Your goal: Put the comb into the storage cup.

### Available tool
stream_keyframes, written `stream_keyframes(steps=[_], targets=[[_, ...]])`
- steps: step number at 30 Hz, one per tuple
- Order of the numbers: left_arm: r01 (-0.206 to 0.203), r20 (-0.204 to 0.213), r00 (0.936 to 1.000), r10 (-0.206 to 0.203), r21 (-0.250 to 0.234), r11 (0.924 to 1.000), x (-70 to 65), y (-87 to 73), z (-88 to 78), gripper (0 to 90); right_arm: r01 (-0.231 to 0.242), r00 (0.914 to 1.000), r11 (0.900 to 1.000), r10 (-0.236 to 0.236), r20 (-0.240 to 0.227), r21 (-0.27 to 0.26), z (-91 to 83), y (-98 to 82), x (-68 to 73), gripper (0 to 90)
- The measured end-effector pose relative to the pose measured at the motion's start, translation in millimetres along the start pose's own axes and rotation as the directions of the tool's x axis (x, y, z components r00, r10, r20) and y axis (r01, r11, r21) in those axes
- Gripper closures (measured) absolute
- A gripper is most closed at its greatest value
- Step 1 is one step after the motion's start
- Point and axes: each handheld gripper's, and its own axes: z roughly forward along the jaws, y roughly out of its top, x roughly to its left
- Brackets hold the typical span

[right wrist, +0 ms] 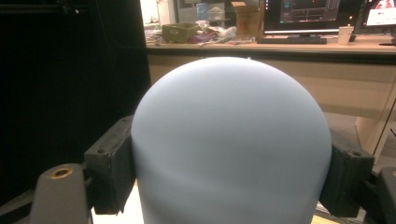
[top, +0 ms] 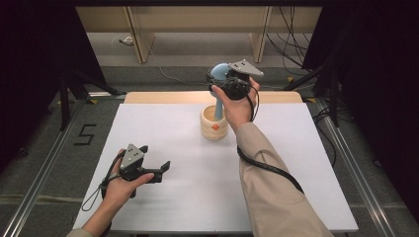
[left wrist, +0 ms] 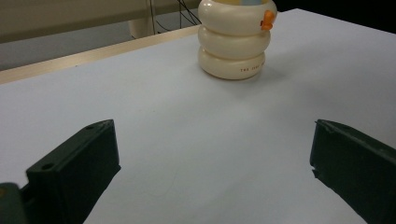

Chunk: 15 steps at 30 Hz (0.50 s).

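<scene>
The blue spoon (top: 218, 84), that is our object here, and it stands with its handle down inside the cream ringed holder (top: 214, 123) near the far middle of the white table (top: 163, 207). We see the right gripper (top: 225, 81) up at the top of it, jaws pressed against both sides of the rounded blue head (right wrist: 231, 149); in the right gripper view that dome sits squeezed between the two black jaws. Gripping at the wide head makes sense to us, since the thin handle runs down into the holder and a straight vertical path looks like the only clean one. We cannot tell whether the tip rests on the bottom of the holder.

Over at the near left, the left gripper (top: 158, 170) hovers low above the table, jaws spread wide with nothing between them, pointed towards the holder (left wrist: 233, 39). It sits well apart from the holder, so we judge it is waiting, perhaps ready to steady the holder.

Room to move? Plenty. The white surface is bare all around the holder, with its small orange tab (top: 215, 127) facing us. The wooden far edge (top: 163, 97) lies just behind the holder, so anything tipped backward has little table left. The right forearm (top: 267, 182) crosses the near right side, leaving the left half free.
</scene>
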Motion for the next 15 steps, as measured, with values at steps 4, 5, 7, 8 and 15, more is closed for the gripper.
stream_keyframes(steps=[4,5,7,8,15], targets=[[0.001,0.0,1.0,-0.001,0.0,1.0,0.0,-0.1,0.1,0.9,-0.003,1.0,1.0,0.003,0.003,0.0,1.2,-2.9,-0.3,21.3],[0.001,0.001,1.0,-0.001,0.001,1.0,0.1,-0.1,0.0,1.0,-0.002,1.0,1.0,0.002,0.003,0.003,2.4,-4.4,-0.5,21.3],[0.001,0.0,1.0,-0.001,0.001,1.0,0.2,-0.1,0.2,1.0,-0.002,1.0,1.0,0.002,0.004,0.005,3.4,-5.6,-0.8,21.3],[0.001,0.001,1.0,-0.001,0.0,1.0,0.2,-0.2,0.2,1.0,-0.002,1.0,1.0,0.002,0.004,0.005,3.4,-5.6,-0.8,21.3],[0.001,0.0,1.0,-0.001,0.001,1.0,0.0,-0.3,0.3,1.1,0.002,1.0,1.0,-0.002,0.007,0.006,6.3,-8.0,-0.5,21.3]])
